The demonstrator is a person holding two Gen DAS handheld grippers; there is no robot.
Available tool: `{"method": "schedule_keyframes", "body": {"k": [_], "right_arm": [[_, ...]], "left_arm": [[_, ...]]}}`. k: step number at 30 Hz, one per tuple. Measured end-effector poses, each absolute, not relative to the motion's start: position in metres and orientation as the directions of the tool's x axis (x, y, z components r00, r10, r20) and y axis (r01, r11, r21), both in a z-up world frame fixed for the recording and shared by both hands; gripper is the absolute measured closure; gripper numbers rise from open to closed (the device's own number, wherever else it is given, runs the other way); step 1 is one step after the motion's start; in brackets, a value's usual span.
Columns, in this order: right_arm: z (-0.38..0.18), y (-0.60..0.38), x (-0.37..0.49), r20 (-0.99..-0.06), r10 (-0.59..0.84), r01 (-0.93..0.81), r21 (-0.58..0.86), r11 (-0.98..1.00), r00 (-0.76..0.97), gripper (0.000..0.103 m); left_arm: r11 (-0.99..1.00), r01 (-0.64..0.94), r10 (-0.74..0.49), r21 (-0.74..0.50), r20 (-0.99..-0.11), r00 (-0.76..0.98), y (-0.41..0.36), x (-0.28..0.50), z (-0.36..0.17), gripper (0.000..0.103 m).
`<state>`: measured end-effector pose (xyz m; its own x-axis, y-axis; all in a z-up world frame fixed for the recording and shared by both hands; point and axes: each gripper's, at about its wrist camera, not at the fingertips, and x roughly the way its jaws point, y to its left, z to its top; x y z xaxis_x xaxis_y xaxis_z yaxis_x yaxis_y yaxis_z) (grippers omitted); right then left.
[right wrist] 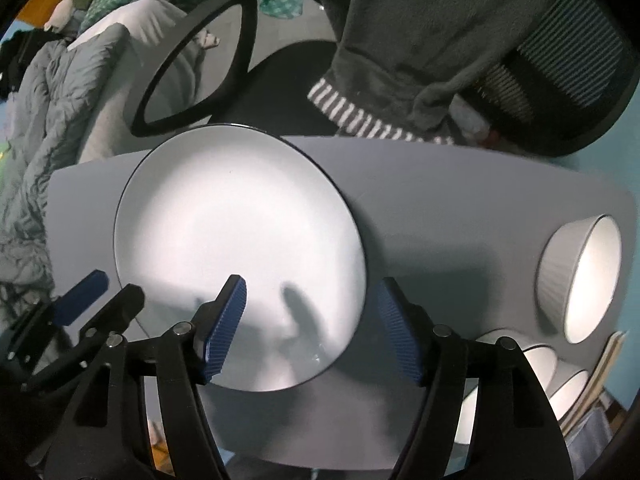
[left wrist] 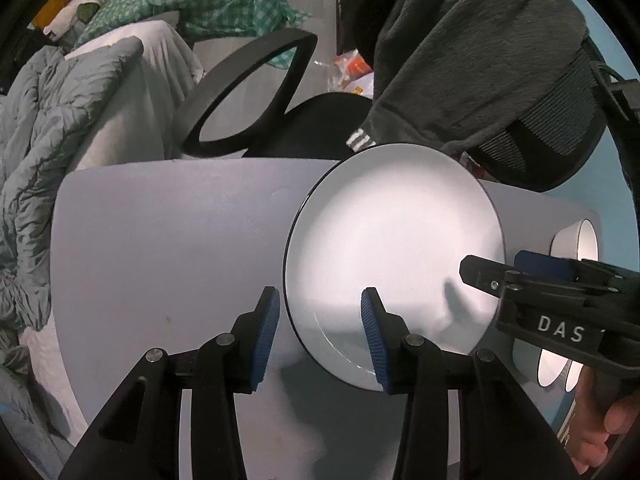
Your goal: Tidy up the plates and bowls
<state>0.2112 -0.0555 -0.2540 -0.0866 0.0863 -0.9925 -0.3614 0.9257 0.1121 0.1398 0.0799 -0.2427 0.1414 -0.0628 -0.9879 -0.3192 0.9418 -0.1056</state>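
Left wrist view: left tool (left wrist: 320,334) open, its pads either side of the plate (left wrist: 394,264) rim, not pressing.
Right tool (right wrist: 312,330): wide open over the plate's near edge, holding nothing.
Plate: flat on the surface (left wrist: 160,240), face up; round, no long axis.
Progress: bowls (right wrist: 580,280) seemingly still loose at the surface's right end; sorting looks barely begun.

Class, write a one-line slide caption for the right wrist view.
Open right gripper straddles the rim of a white plate on the grey table, bowls waiting alongside.
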Motion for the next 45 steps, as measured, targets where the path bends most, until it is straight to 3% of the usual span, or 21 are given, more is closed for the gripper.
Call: {"method": "schedule_keyframes", "body": {"k": [14, 31, 39, 45], "right_arm": [[-0.170, -0.073, 0.173, -0.977, 0.092, -0.481, -0.013, 0.877, 0.193, 0.033], [-0.070, -0.091, 0.128, -0.905, 0.154, -0.462, -0.051, 0.885, 0.395, 0.033], [-0.039, -0.101, 0.108, -0.872, 0.170, -0.416, -0.042, 0.909, 0.459, 0.032], [-0.032, -0.107, 0.098, -0.870, 0.166, -0.379, -0.026, 0.925, 0.464, 0.032]], "left_arm": [[0.958, -0.272, -0.003, -0.089, -0.954, 0.300, 0.063, 0.100, -0.161, 0.043], [0.965, -0.239, 0.018, -0.105, -0.887, 0.462, 0.063, 0.045, -0.074, 0.036], [0.967, -0.213, -0.001, -0.142, -0.835, 0.550, 0.066, 0.028, -0.042, 0.027], [0.961, -0.214, -0.025, -0.173, -0.829, 0.559, 0.072, 0.016, -0.033, 0.027]]}}
